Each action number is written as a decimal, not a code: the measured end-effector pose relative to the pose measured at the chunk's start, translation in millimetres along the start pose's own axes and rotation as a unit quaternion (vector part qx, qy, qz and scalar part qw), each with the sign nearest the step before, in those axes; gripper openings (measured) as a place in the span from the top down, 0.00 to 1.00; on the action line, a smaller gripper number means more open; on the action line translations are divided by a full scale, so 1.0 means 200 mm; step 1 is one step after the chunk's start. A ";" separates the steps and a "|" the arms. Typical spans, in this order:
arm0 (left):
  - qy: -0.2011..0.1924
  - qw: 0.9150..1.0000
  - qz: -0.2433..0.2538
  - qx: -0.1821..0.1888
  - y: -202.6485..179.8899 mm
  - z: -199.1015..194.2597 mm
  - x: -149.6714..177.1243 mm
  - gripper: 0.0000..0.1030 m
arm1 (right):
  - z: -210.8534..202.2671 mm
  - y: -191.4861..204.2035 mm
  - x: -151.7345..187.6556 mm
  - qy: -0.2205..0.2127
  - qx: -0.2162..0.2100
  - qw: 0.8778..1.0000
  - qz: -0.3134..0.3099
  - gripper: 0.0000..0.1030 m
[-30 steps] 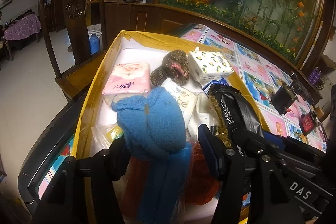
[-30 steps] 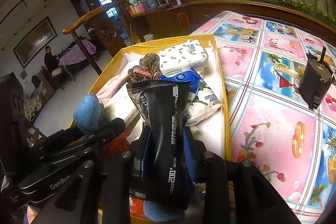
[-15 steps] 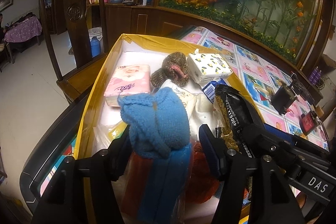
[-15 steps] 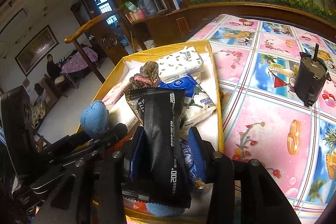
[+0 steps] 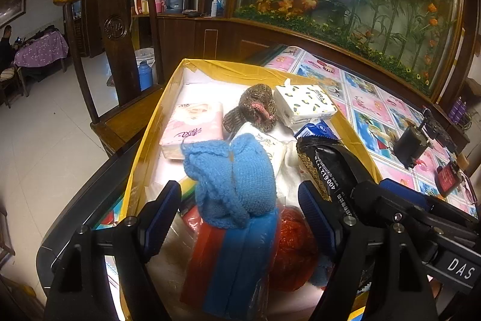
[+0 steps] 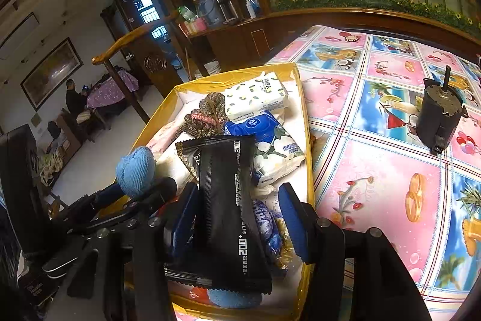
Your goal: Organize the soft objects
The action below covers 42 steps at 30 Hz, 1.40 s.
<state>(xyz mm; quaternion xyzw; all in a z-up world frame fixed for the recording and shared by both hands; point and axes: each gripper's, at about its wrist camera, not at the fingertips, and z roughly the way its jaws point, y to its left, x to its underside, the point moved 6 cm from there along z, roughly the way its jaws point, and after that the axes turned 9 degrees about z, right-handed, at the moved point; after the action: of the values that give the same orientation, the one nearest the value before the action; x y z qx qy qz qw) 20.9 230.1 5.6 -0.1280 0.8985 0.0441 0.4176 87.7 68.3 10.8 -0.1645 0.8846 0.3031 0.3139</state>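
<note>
A yellow-rimmed box [image 5: 150,140] holds several soft things. A blue knitted piece [image 5: 231,179] rests on a red and blue packet [image 5: 228,254], between the fingers of my left gripper [image 5: 240,218]. Its jaws are opening and both pads stand clear of the knit. In the right wrist view a black pouch [image 6: 228,200] lies on the pile between the fingers of my right gripper [image 6: 237,218]. Those jaws are opening too, and the right pad is well off the pouch. Further back lie a pink tissue pack [image 5: 192,128], a brown knit [image 5: 252,110] and a lemon-print tissue pack [image 5: 303,104].
A blue wipes pack [image 6: 264,137] lies beside the pouch. A black motor [image 6: 439,116] stands on the patterned tablecloth [image 6: 375,170] right of the box. A wooden chair [image 5: 114,29] stands at the box's left side. A person sits at a far table.
Both grippers' jaws have widened. The blue knit and the black pouch, gripped a second ago, now lie loose on the pile. Neither hand has shifted much.
</note>
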 end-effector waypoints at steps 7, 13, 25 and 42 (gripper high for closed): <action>-0.005 1.000 -0.004 -0.012 0.02 -0.01 0.00 0.18 | -0.03 -0.01 -0.01 -0.011 0.004 1.000 0.000 0.34; -0.017 1.000 0.000 -0.022 0.01 -0.04 -0.01 0.16 | -0.09 -0.02 -0.02 -0.032 0.014 0.999 -0.002 0.25; -0.106 0.991 -0.017 -0.075 0.05 -0.25 0.00 0.00 | -0.29 -0.06 -0.03 -0.083 0.033 0.996 -0.016 0.14; -0.070 0.996 0.053 -0.031 -0.13 -0.48 0.12 0.00 | -0.42 -0.10 0.09 -0.081 0.039 0.996 -0.025 0.11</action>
<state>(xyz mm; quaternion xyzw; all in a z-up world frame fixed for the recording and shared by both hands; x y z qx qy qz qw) -58.6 183.2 49.3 -0.0898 0.8708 0.1031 0.4723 45.7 -3.2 42.3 -0.1486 0.8630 0.2728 0.3984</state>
